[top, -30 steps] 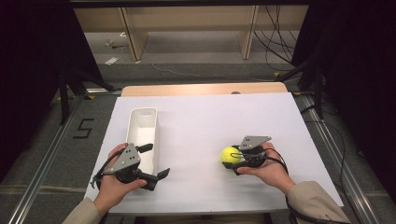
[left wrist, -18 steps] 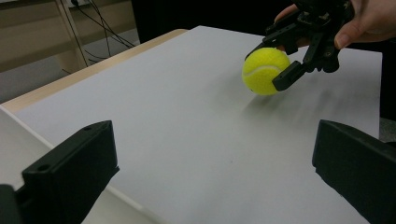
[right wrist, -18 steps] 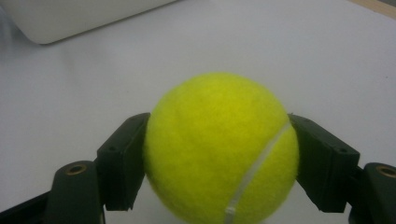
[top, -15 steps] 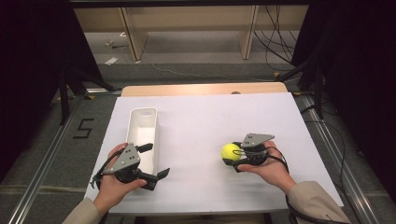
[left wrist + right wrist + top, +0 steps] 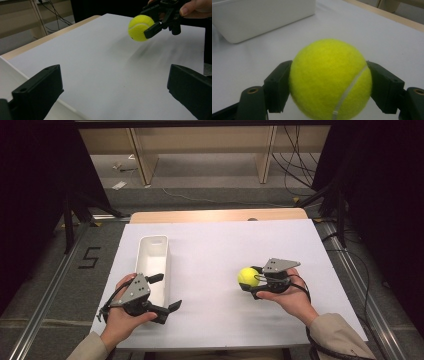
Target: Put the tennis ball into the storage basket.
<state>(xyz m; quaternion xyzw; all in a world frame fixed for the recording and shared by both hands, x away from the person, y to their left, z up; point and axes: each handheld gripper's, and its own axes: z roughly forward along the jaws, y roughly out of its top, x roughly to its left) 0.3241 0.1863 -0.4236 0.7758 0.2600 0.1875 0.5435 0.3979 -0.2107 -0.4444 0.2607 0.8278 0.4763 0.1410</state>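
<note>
High view: fixed above the person's side, facing 12 o'clock and down over the whole white table. Left gripper view: low and near the surface, facing across the table toward 3 o'clock. Right gripper view: very close, facing toward 9 o'clock at the white bin. All three views share the tennis ball.

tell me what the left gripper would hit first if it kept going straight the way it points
Probably the tennis ball clamped in the right gripper; the open left gripper faces it across bare white table, though depth is unclear.
</note>
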